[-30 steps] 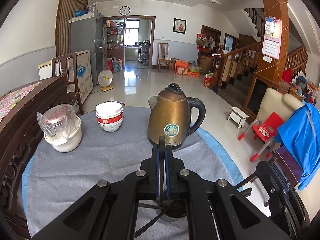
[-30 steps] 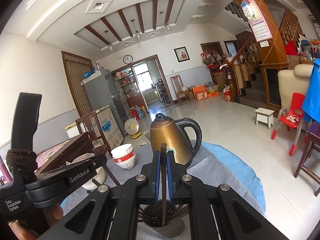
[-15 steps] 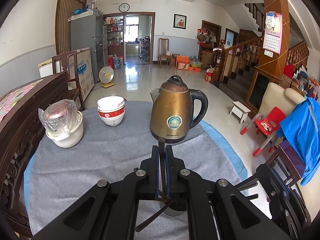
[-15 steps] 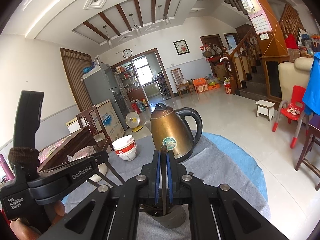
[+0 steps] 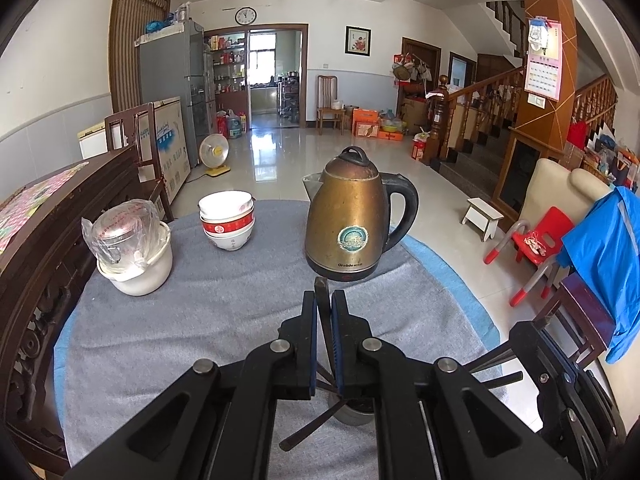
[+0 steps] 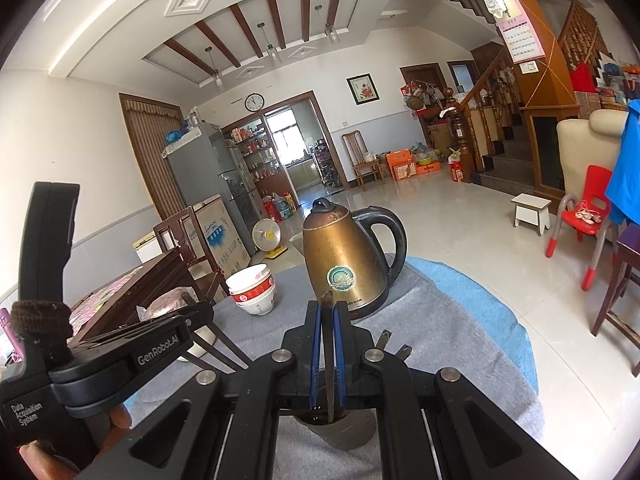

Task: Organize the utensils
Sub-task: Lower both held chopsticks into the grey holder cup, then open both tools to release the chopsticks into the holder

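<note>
Dark chopsticks (image 5: 322, 312) (image 6: 329, 344) clamped upright, tips down in gray holder cup (image 6: 340, 434) (image 5: 354, 414); others (image 5: 310, 428) splayed inside, before the kettle (image 5: 348, 216).

The left tool (image 5: 324, 300) points forward and level, its two blue-lined fingers (image 5: 309, 332) drawn nearly together and pinching a thin dark stick that pokes out just past their tips. The right tool (image 6: 327, 312) sits beside it, tilted a little upward, its fingers (image 6: 316, 344) likewise closed on a slim dark stick. Each tool shows at the edge of the other's view, the left one off to the right tool's left side. A bare hand (image 6: 60, 440) wraps the left tool's handle from below.
</note>
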`<state>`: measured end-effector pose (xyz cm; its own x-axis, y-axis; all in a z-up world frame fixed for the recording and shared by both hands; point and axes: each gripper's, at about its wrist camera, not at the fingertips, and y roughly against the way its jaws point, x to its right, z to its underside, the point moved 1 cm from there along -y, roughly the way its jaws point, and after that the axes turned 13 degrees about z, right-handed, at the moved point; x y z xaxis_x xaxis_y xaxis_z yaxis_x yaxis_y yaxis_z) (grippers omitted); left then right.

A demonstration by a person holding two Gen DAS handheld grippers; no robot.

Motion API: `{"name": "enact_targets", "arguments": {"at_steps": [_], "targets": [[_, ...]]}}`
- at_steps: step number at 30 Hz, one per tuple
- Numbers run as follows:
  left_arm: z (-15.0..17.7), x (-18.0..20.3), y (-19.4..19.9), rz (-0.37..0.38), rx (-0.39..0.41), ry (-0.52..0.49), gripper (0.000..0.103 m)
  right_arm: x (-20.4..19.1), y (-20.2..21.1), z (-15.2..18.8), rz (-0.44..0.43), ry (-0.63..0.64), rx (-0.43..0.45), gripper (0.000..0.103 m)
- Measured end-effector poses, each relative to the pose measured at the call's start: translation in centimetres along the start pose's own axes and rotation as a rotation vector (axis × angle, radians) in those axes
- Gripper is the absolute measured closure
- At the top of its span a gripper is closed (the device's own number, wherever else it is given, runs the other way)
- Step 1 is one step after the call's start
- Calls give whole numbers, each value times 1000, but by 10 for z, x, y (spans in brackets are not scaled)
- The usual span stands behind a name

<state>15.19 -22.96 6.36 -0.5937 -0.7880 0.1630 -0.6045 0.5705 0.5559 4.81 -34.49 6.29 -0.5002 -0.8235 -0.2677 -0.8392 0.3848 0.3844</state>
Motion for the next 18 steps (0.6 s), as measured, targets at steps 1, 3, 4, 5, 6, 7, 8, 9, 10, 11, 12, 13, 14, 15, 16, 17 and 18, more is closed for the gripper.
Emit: {"name": "enact_targets", "arguments": {"at_steps": [1,3,4,5,6,7,8,9,10,11,12,13,14,15,16,17,18], "targets": [[0,0,1,0,1,-4,95,0,0,0,0,-2,-2,96],[1,2,5,-8,11,-18,94,-1,-1,1,-1,-1,-8,96],[0,2,7,-13,19,-26,92,0,-1,2,-1,-1,-11,96],[0,3,10,-16,25,-33,84,0,-2,2,-1,-3,-16,96],[0,4,13,-21,33,-40,71,0,-3,3,-3,-5,-21,95],[0,5,16,-26,42,-45,65,0,-4,4,-4,-6,-26,95],[0,5,20,-36,59,-54,59,0,-5,5,-6,-9,-32,95],[0,6,24,-45,73,-64,58,0,-6,5,-7,-10,-34,95],[1,7,28,-53,84,-75,57,0,-6,5,-8,-10,-37,94],[1,8,32,-58,91,-84,52,-1,-6,6,-9,-8,-40,94],[2,8,35,-63,99,-92,48,-1,-7,7,-10,-7,-42,94],[3,9,39,-71,110,-100,46,-1,-7,7,-11,-8,-45,94],[3,9,43,-82,121,-110,44,-1,-8,8,-14,-10,-49,94],[4,9,46,-93,128,-120,42,-2,-8,9,-14,-10,-51,94],[6,10,50,-106,132,-130,41,-3,-8,9,-15,-9,-54,94],[7,10,53,-115,135,-137,37,-3,-8,10,-17,-8,-59,94],[8,10,57,-120,138,-142,37,-4,-8,10,-20,-7,-65,94]]}}
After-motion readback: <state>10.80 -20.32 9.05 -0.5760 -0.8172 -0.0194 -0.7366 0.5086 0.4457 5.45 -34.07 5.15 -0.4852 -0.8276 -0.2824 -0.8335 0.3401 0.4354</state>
